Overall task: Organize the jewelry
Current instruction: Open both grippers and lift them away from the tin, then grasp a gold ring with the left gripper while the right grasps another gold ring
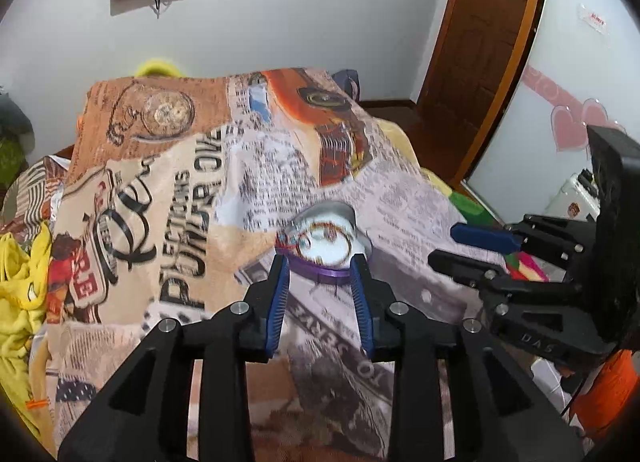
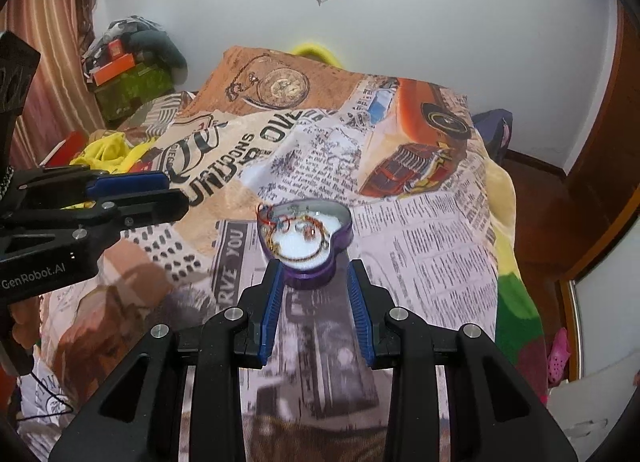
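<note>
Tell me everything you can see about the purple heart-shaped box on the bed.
The purple heart-shaped box is a small open tin with shiny purple walls and a white padded lining; no lid is visible. It sits upright on the printed newspaper-pattern cover, its point towards the right gripper. Inside lie tangled bracelets, beaded and reddish-gold. Both the right gripper and the left gripper are open near it, seemingly not touching it.

A: Where's the box?
B: The purple heart box [image 2: 306,240] sits on the newsprint cloth [image 2: 420,246], white inside, with bracelets [image 2: 298,236] tangled in it.
A: And the right gripper [image 2: 316,268]?
B: Jaws spread, one fingertip either side of the box's near tip; contact unclear.
A: The left gripper [image 2: 176,192]?
B: Off left, jaws nearly together, apart from the box.
</note>
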`<state>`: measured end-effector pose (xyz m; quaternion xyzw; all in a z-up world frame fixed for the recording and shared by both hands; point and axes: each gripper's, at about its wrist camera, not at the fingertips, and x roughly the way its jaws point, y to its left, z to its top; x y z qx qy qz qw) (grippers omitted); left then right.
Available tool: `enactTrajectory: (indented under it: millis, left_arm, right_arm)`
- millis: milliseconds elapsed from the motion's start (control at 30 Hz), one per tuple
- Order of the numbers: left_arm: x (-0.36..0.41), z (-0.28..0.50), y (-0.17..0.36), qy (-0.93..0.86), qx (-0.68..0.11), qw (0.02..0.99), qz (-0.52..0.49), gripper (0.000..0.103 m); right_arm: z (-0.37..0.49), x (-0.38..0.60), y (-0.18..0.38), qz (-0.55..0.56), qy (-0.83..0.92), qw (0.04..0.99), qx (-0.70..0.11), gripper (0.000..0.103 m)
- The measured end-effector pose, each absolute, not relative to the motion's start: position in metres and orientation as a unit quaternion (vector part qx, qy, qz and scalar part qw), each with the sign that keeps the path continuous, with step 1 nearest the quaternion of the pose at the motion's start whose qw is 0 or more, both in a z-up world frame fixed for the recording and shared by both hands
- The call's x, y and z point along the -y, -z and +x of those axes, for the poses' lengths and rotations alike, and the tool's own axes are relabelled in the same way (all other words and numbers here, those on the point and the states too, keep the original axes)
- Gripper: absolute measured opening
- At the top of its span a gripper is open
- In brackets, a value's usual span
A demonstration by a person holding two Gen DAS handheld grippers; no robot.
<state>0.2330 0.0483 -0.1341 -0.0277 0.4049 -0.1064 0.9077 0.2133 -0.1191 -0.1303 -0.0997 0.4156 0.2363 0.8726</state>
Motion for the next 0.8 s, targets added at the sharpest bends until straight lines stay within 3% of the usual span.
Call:
enactTrajectory:
  millis: [600,800]
  left_arm:
    - [0.009,0.217,0.219,0.152,-0.516,0.843,-0.004,0.031]
    - [0.01,0.221,0.227,0.149,-0.505,0.85,-0.012,0.031]
  right_arm:
    - [0.195,0.154,0.163,-0.079,-0.215,0.854,-0.467,0.03]
    - [0.195,0.158,0.167,-0.07,-0.213,0.852,-0.473,0.03]
